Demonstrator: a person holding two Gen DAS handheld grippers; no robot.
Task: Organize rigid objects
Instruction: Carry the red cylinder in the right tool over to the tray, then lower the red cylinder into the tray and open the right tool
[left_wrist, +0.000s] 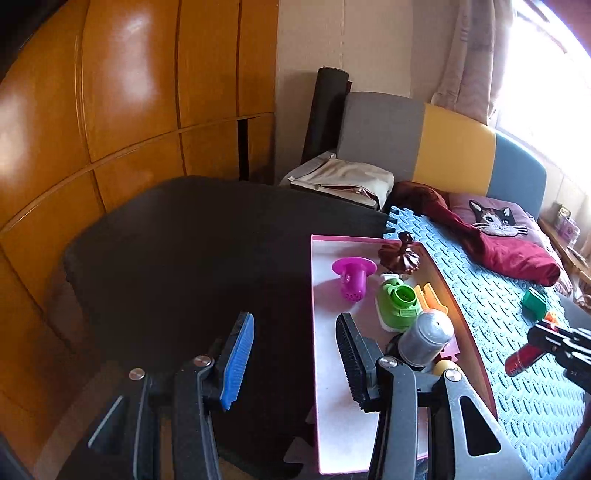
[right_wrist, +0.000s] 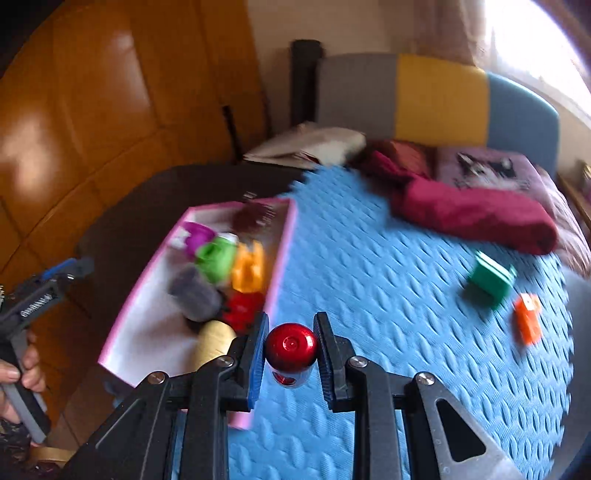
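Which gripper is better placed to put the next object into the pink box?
The right gripper: it is shut on the red cylinder above the blue mat, beside the pink box. The left gripper is open and empty.

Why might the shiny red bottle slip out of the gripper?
The red bottle looks smooth and glossy, so it could slide between the right hand-held gripper's pads. It looks round, so it would probably roll if dropped on the blue mat. It seems stiff, not squashy.
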